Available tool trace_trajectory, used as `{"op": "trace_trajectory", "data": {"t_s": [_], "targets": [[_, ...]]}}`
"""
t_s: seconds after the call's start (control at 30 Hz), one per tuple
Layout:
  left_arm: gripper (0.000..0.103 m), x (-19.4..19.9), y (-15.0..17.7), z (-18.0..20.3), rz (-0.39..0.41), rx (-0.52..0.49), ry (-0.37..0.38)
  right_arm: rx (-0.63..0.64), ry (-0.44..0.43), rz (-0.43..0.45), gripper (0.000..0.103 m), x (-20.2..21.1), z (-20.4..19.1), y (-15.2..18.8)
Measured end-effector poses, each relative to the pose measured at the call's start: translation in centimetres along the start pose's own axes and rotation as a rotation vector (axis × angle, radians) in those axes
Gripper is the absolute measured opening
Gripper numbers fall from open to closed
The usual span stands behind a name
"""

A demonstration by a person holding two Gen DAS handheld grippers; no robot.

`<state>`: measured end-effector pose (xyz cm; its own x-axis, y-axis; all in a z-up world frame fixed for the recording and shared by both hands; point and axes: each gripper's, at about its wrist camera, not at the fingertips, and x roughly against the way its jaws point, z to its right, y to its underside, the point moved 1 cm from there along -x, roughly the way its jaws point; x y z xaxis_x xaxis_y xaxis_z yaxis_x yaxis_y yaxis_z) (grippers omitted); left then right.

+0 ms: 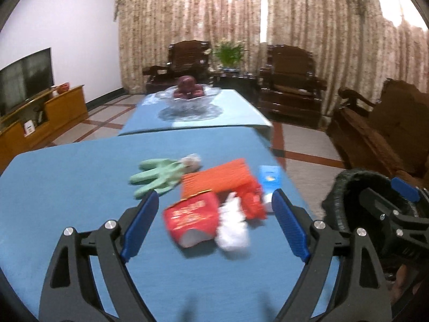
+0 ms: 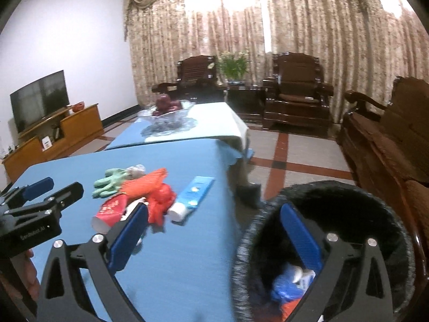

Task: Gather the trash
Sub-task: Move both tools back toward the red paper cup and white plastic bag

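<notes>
A heap of trash lies on the blue table (image 1: 67, 187): a green glove (image 1: 156, 175), an orange packet (image 1: 217, 179), a red paper cup (image 1: 191, 221) on its side, white crumpled tissue (image 1: 232, 226), red wrapper (image 1: 253, 200) and a blue-white tube (image 1: 270, 182). My left gripper (image 1: 214, 225) stands open above the table, its fingers either side of the cup and tissue without touching. A black bin (image 2: 321, 241) stands at the table's right edge, with blue and white scraps inside. My right gripper (image 2: 214, 236) is open and empty, one finger over the bin, the other over the table.
A second blue-covered table with a glass fruit bowl (image 1: 187, 99) lies beyond. Dark wooden armchairs (image 1: 289, 86) and a sofa (image 2: 388, 147) line the right side. A TV (image 1: 24, 80) on a wooden cabinet stands at the left. The right gripper's body (image 1: 388, 214) shows at the left wrist view's right edge.
</notes>
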<state>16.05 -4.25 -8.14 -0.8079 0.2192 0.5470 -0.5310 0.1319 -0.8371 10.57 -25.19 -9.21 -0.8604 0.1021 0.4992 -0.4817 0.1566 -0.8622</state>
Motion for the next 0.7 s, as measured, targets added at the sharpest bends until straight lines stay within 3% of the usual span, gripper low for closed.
{"op": "trace_trajectory", "data": {"t_s": [0.37,0.53,0.7], "targets": [[0.084,-1.0,1.6,-6.5,-0.029,0.049,-0.128,0.085,-0.036,0.017,0.095,-3.7,-6.3,1.5],[0.084,-1.8,2.4,-7.5,-0.049,0.065,-0.140,0.090,-0.070,-0.037,0.080,-6.1,-7.4,2.1],[0.084,-3.2,3.4,-7.9,-0.076,0.067,-0.128,0.087,-0.068,-0.069,0.072,-7.1,-7.2,2.8]]}}
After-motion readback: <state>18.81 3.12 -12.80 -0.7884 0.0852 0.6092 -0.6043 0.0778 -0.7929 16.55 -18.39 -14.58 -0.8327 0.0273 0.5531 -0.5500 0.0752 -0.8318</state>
